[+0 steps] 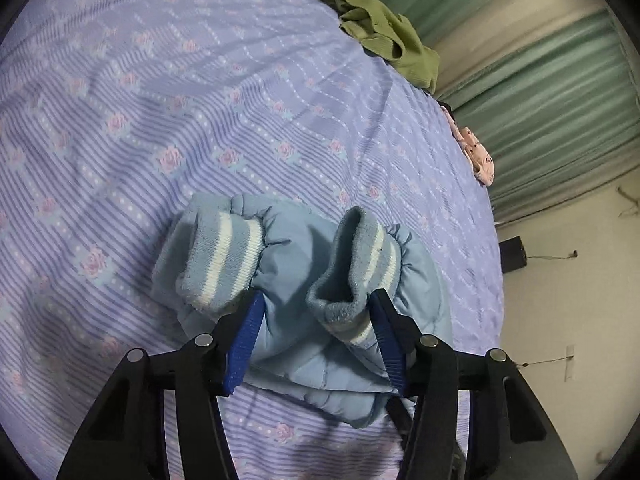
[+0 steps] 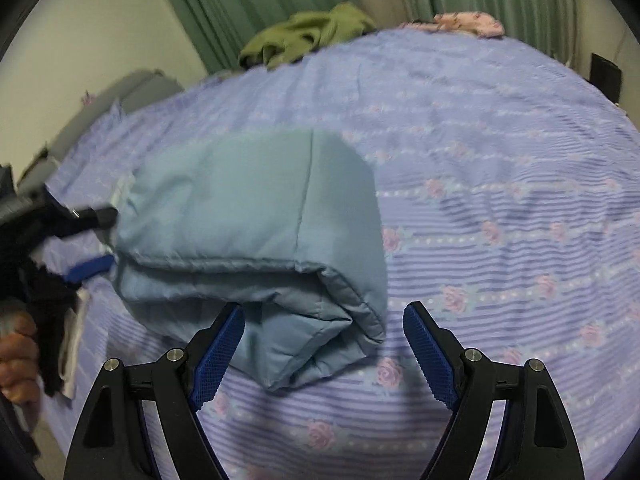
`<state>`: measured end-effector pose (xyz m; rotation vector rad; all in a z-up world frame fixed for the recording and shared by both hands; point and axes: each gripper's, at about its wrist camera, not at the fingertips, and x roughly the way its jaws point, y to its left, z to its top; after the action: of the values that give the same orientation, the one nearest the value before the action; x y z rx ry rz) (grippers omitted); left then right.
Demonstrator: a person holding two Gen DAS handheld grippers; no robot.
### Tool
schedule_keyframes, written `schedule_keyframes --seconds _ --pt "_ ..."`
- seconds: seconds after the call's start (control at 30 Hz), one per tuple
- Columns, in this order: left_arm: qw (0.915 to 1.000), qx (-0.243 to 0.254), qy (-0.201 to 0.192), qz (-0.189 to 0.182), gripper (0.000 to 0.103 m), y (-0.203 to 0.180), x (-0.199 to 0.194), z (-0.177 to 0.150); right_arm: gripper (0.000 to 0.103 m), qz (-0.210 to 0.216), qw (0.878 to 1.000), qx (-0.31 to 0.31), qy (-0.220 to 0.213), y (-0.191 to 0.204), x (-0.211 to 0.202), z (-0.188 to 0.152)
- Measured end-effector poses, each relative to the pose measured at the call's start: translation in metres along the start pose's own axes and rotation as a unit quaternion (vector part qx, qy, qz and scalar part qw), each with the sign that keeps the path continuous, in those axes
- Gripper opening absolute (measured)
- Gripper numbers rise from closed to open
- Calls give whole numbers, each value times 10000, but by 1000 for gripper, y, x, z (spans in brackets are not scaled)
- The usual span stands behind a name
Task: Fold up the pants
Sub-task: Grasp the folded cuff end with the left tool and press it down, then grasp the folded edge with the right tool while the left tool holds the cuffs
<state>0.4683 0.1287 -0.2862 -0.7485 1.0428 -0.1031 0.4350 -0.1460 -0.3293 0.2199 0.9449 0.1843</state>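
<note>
Light blue padded pants [image 1: 304, 280] lie folded in a thick bundle on the bed, with two striped knit cuffs [image 1: 224, 256] turned up toward the left wrist camera. My left gripper [image 1: 318, 300] is open, its blue pads either side of the cuff end, the right pad touching one cuff. In the right wrist view the folded pants [image 2: 248, 232] show their smooth side. My right gripper [image 2: 324, 312] is open at the folded corner, empty. The left gripper [image 2: 96, 236] shows at the bundle's far left end.
The bed is covered by a lilac sheet with pink roses [image 1: 200, 100]. A green garment [image 1: 384, 36] and a pink patterned cloth [image 1: 476, 152] lie at the far edge by green curtains [image 1: 560, 92]. A hand [image 2: 16, 356] shows at the left.
</note>
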Motion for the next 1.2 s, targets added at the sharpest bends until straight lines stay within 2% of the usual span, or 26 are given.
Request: schedule_keyframes --seconds 0.03,0.07,0.1,0.2,0.37,0.43,0.5,0.57,0.6,0.63,0.7,0.8,0.9,0.97,1.1,1.2 --pt "10000 -18 17 -4 54 0 0 0 81 -7 10000 -57 30 1 4 0" --pt "10000 3 29 5 56 -1 0 0 75 -20 9999 -136 78 2 9 0" --pt "10000 65 36 10 58 -3 1 -1 61 5 9997 -188 130 2 15 -1" --pt "10000 63 10 -11 68 -6 2 -3 52 -94 9994 -319 117 4 18 0" --pt "9997 -177 98 -118 69 -9 12 -2 46 -216 9985 -505 79 11 14 -4" --pt "9989 -307 161 -303 69 -11 11 -4 46 -237 9985 -497 81 11 12 -4" --pt "9992 -253 60 -313 60 -14 8 -5 45 -215 9987 -456 73 11 10 -3" --pt "9997 -75 -3 -252 29 -16 11 -1 44 -227 9986 -470 56 12 9 -2" --pt "9995 -75 9 -322 18 -15 11 0 44 -240 9985 -494 49 13 8 -2" --pt "9994 -38 -22 -344 14 -15 8 1 44 -254 9983 -524 39 15 8 -1" --pt "9986 280 -384 -235 14 -22 -13 1 41 -342 9976 -594 36 17 4 0" --pt "9920 879 -872 264 14 -29 -46 -1 35 -514 9972 -551 -3 21 -6 3" --pt "9912 843 -842 569 14 -13 -48 1 29 -781 9941 -744 -122 35 -14 0" --pt "9924 724 -628 777 14 6 -37 3 26 -1044 9901 -920 -163 43 -14 -3" --pt "9929 710 -389 876 14 28 -17 0 26 -1234 9883 -884 124 40 -2 -11" --pt "9911 819 -330 1001 15 32 -8 -1 28 -1379 9835 -1157 168 47 0 -15"
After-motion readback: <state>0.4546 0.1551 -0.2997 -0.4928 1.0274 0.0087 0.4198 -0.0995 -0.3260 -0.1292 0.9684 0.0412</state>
